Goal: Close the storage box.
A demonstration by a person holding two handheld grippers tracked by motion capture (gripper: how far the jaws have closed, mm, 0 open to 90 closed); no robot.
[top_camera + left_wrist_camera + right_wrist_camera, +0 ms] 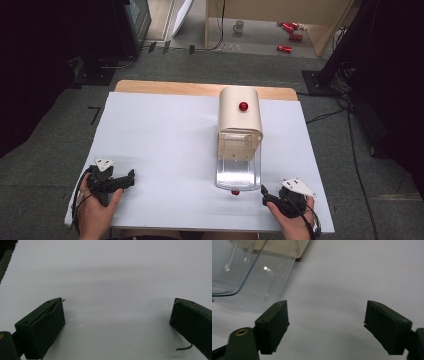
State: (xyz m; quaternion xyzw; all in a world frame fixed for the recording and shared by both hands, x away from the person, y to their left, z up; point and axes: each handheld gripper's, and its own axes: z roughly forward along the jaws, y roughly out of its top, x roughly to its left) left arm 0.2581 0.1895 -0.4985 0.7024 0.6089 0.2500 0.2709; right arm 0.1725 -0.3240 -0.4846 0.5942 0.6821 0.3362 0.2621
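- One white table (165,145) carries everything, bare across its left half.
- Cream bread box (240,117) stands right of centre, clear lid (238,170) swung down flat toward the person, so the inside looks ready for access.
- Right gripper (267,198), jaws spread and empty, rests just beside that lid's near corner, likely poised to take its red knob (235,192).
- Left gripper (131,176), jaws apart too, idles well away.
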